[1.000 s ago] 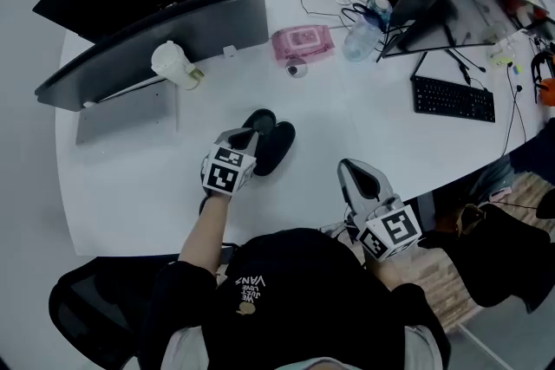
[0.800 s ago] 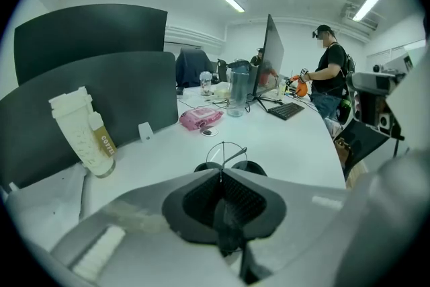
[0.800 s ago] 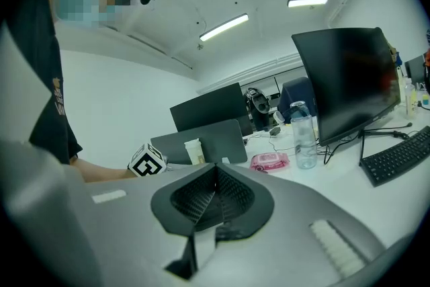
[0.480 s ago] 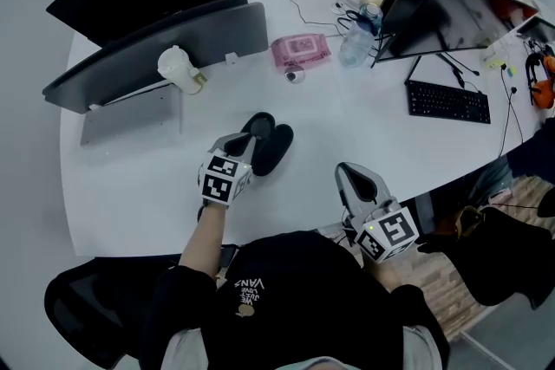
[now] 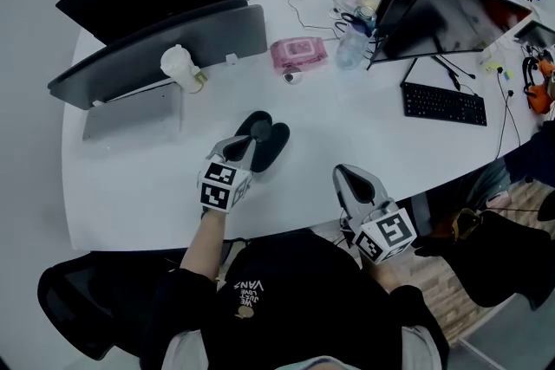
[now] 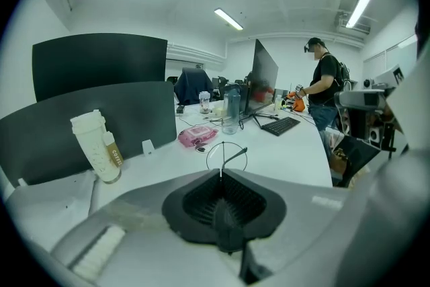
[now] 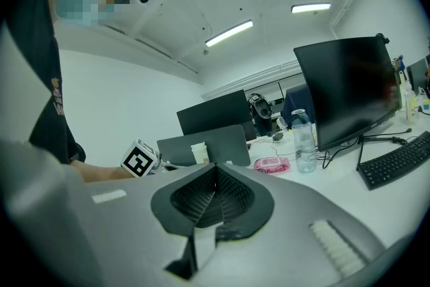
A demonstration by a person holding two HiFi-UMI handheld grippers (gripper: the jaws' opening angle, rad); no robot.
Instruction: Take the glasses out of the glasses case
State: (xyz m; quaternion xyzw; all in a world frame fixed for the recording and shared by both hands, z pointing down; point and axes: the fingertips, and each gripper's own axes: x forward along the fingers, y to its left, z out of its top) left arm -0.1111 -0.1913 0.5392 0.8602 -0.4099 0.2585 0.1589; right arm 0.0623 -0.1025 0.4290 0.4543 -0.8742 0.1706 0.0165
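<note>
The black glasses case [image 5: 270, 143] lies open on the white table [image 5: 130, 178], its two dark halves side by side. My left gripper [image 5: 247, 143] sits at the case's near-left edge, its jaws shut. In the left gripper view a thin wire-rimmed pair of glasses [image 6: 234, 158] sticks out beyond the closed left gripper [image 6: 220, 177], a round rim and one temple showing above the table. My right gripper [image 5: 345, 172] hovers at the table's front edge, well right of the case. In its own view the right gripper [image 7: 215, 168] is shut with nothing in it.
A white coffee cup [image 5: 178, 65] stands by a grey panel [image 5: 165, 43] at the back left. A pink wipes pack [image 5: 299, 52], a water bottle [image 5: 349, 50], a monitor [image 5: 451, 17] and a keyboard [image 5: 442, 102] lie further back. A person [image 6: 326, 87] stands beyond the table.
My left gripper has drawn back slightly toward me from the case. The right gripper has barely moved. The head view has shifted a little.
</note>
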